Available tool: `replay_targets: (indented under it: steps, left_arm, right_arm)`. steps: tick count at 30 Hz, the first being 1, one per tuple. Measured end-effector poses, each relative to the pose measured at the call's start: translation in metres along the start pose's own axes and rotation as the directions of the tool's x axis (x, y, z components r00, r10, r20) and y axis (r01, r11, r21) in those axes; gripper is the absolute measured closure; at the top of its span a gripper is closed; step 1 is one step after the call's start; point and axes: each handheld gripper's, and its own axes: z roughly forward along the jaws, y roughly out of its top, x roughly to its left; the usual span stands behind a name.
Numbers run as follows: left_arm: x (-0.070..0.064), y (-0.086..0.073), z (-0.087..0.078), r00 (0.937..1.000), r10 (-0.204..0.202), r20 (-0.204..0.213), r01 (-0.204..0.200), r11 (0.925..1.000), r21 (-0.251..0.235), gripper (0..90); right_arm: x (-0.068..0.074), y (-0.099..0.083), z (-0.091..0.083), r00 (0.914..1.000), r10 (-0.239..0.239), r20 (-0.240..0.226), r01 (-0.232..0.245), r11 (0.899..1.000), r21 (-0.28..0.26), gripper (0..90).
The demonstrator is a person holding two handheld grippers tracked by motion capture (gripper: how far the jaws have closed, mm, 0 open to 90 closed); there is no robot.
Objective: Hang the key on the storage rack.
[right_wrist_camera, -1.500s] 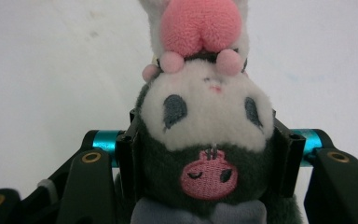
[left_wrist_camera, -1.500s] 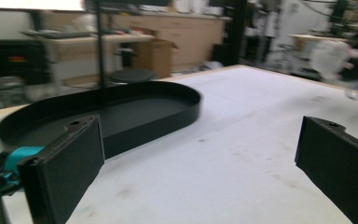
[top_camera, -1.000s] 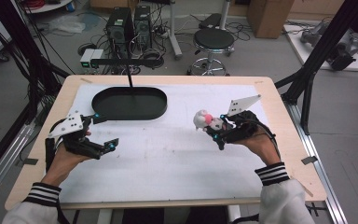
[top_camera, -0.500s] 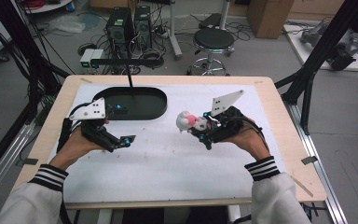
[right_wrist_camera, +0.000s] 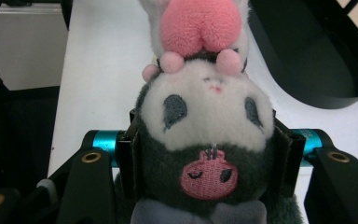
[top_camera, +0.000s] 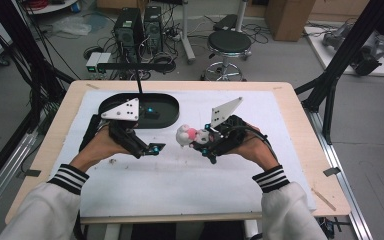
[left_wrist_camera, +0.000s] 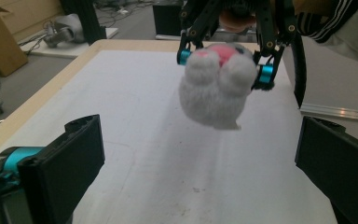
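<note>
Nearest the table's (top_camera: 45,165) front edge, two forearms in white sleeves with striped cuffs come in over the white sheet (top_camera: 180,185) that covers most of the top. The left hand (top_camera: 97,147) holds the left tongs (top_camera: 156,148) low over the sheet, left of the middle, with their jaws spread wide and nothing between them; in the left gripper view the two black jaws stand far apart at the bottom corners. Just beyond them, near the middle of the table, the right tongs (top_camera: 200,145) pinch a plush toy (top_camera: 187,136) by its dark head, the jaws pressed against both sides of it, as the right gripper view shows up close (right_wrist_camera: 205,140). The toy's white body and pink part stick out past the jaw tips, held up off the sheet; from the left gripper view it hangs in the air (left_wrist_camera: 214,88). Farther back, toward the far left corner, a black oval tray (top_camera: 167,107) lies on the sheet.
</note>
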Motion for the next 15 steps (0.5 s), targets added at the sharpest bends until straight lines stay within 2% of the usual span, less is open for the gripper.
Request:
replay_targets:
  steps: [5,11,15]
  left_arm:
    - [-0.002,0.004,0.014,0.9995,0.016,0.027,-0.017,0.9990,0.041,1.7]
    - [-0.006,0.008,0.026,0.9976,0.027,0.063,-0.031,0.9972,0.068,1.7]
    - [-0.007,0.008,0.031,0.9968,0.029,0.075,-0.037,0.9935,0.107,1.7]
  right_arm:
    - [0.002,0.006,0.006,0.9997,-0.007,-0.022,0.007,1.000,0.009,42.5]
    - [0.003,0.012,0.014,0.9992,-0.022,-0.034,0.023,0.999,0.029,42.5]
    - [0.005,0.015,0.019,0.9986,-0.027,-0.046,0.029,0.999,0.046,42.5]
